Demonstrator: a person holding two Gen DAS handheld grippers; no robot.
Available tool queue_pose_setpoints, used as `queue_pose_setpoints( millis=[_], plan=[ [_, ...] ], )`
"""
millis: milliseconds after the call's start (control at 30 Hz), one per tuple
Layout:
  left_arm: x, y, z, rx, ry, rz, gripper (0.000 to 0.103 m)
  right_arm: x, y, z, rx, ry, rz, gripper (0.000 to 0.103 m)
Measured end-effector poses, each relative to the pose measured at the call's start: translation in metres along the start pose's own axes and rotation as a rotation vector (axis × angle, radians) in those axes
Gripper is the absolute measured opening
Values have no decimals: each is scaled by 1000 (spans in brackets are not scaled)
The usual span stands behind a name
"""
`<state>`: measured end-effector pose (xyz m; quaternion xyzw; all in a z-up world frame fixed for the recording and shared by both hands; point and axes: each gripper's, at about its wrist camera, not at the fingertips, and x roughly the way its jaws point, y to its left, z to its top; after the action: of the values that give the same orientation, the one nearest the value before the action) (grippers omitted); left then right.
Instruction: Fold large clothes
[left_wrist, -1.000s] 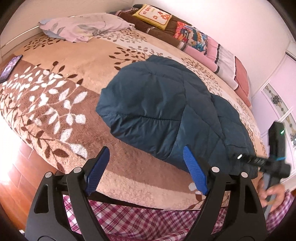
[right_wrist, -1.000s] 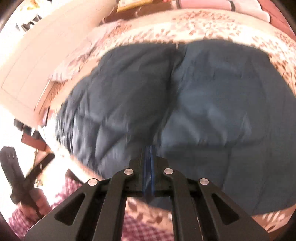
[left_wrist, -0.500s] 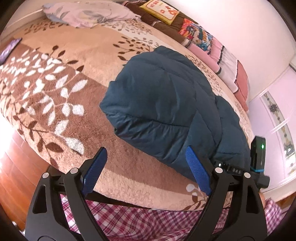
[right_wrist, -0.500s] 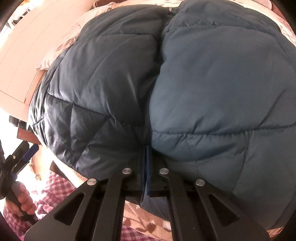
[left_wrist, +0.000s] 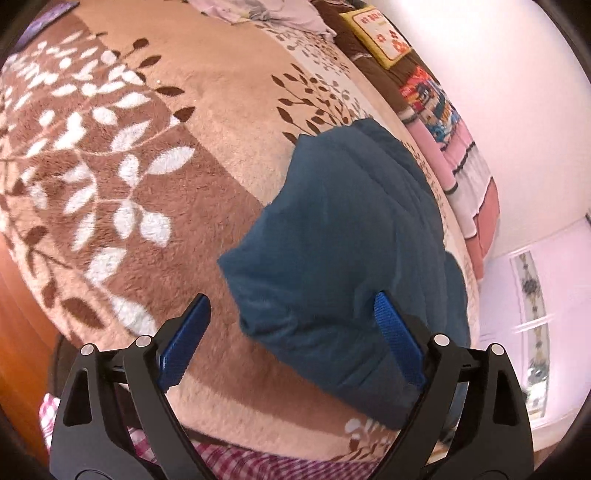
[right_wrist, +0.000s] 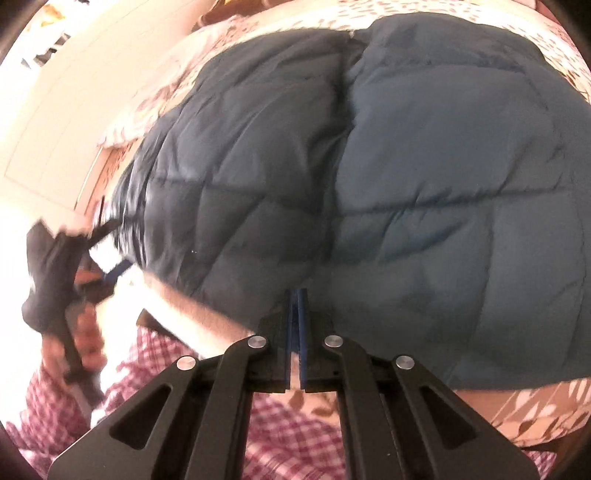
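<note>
Standing nearest the jacket (right_wrist: 369, 177), the right gripper (right_wrist: 295, 332) has its fingers clenched at the hem, perhaps pinching it; puffy fabric could slip free. Left gripper (left_wrist: 291, 339) hangs released beside the jacket's corner on the bed (left_wrist: 147, 147); the fold might spring apart.

From my left gripper's camera I catch one thing with print on it: the square yellow cushion with red flowers (left_wrist: 380, 35) at the head of the bed carries a line of dark characters along its top edge, too small and blurred for me to read. The bright patchwork cartoon-print pillow (left_wrist: 432, 99) next to it shows only pictures (no letters I can make out). My right-hand camera shows no writing.
</note>
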<state>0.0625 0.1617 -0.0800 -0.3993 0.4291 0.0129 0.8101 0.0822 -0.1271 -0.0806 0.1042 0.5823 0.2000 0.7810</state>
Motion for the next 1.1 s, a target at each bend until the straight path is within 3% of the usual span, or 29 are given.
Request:
queue_pose_setpoints(
  millis=[267,300,333,400,500,600,700,833,967,1033,1100],
  plan=[
    [17,-10,4,-13,12,-74,89,30,-9,3,16,47,-32,0],
    [17,-12,4,-8,2,-75,85,31,-10,2,16,47,-30,0],
    [17,-14,4,-1,-13,-67,80,32,-10,4,16,47,-29,0],
    [16,-15,4,15,-25,-51,54,33,-10,3,15,42,-27,0],
    [11,-21,4,58,-41,-59,29,33,-10,3,25,32,-21,0],
    [2,-34,1,135,-79,-23,21,29,-5,1,20,31,-19,0],
    [-8,-47,-2,207,-115,4,19,9,-2,0,1,23,-3,2],
    [-18,-55,-2,258,-138,14,19,-57,-15,1,20,-135,9,3],
    [-28,-66,-5,296,-162,19,18,-106,-63,1,149,-253,-49,3],
    [-32,-75,-4,324,-173,20,18,-118,-92,-1,223,-272,-80,5],
    [-38,-86,-7,361,-190,22,18,-114,-112,-2,272,-256,-57,5]
  ],
)
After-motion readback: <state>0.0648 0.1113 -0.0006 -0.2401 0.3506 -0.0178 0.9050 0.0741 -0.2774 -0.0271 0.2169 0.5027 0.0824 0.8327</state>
